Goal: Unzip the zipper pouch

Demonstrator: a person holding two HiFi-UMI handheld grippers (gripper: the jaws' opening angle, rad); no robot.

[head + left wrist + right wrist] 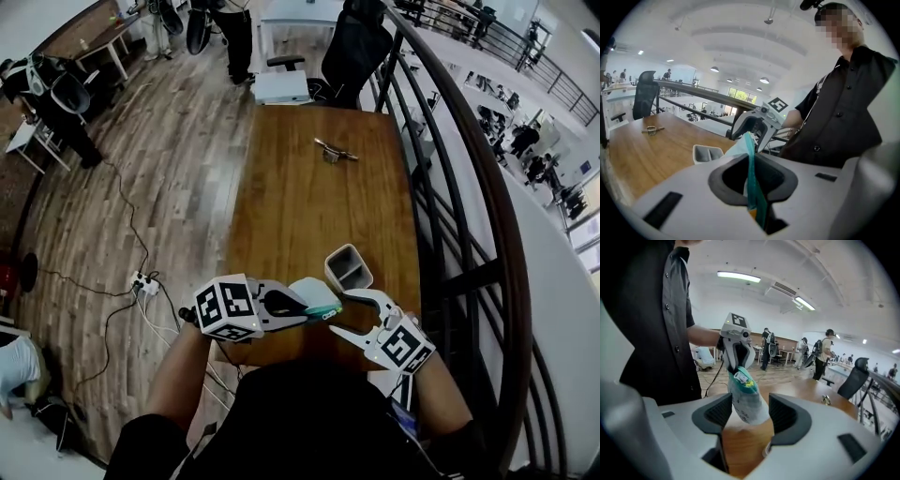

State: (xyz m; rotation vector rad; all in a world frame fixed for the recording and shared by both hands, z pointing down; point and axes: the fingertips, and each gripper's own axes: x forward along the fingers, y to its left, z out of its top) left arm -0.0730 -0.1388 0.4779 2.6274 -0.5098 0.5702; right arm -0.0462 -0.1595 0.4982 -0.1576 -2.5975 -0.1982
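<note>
The zipper pouch is pale with a teal zipper edge and hangs above the near edge of the wooden table. My left gripper is shut on its teal edge, which shows pinched between the pads in the left gripper view. My right gripper faces it from the right with its jaws apart. In the right gripper view the pouch's body hangs between the two dark pads with a gap on each side, and the left gripper grips its top end.
A grey two-compartment holder stands on the table just beyond the grippers. A small metal object lies at the table's far end. A dark railing runs along the table's right side. An office chair stands behind it; cables and a power strip lie on the floor left.
</note>
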